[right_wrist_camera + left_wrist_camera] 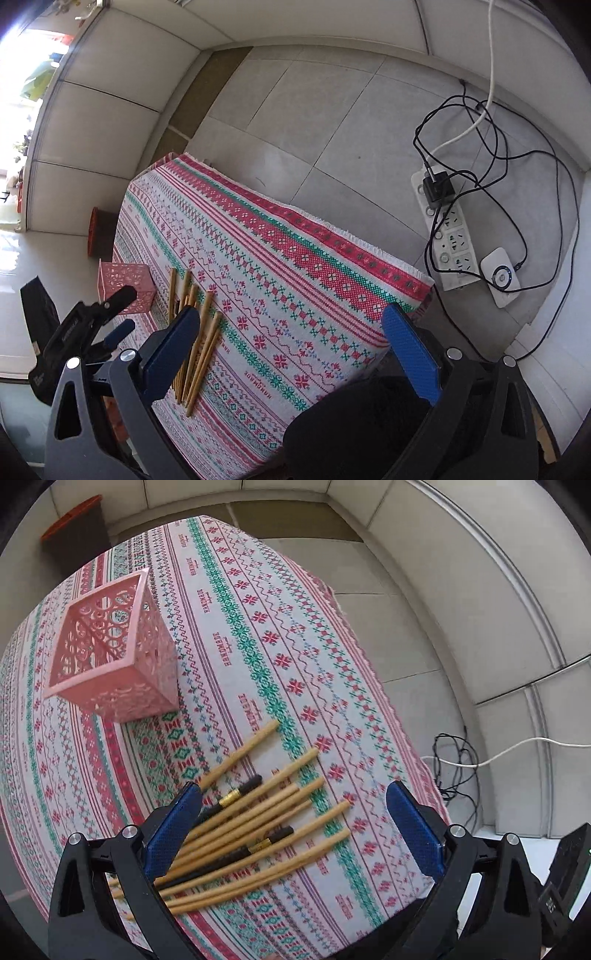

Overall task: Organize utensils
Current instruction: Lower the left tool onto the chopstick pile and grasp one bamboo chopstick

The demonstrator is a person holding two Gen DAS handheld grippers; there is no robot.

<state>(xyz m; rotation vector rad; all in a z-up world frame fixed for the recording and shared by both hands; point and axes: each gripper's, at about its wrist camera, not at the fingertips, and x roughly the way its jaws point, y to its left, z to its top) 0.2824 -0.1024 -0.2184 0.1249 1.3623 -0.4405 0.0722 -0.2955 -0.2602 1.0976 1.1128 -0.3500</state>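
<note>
A pile of several bamboo chopsticks (258, 827), some with black ends and gold bands, lies on the patterned tablecloth (295, 664) just in front of my left gripper (295, 797). That gripper is open and empty, its left finger over the pile's near ends. A pink openwork square holder (114, 646) stands empty, upright, beyond the pile to the left. My right gripper (291, 321) is open and empty above the cloth (295, 295), right of the chopsticks (199, 339). The holder (125, 288) and the left gripper (92, 325) show at the left of the right wrist view.
The table's right edge (373, 686) drops to a tiled floor. A power strip (443, 229), a white device (500, 277) and tangled cables (498, 140) lie on the floor. A dark bin with an orange rim (77, 528) stands past the table's far end.
</note>
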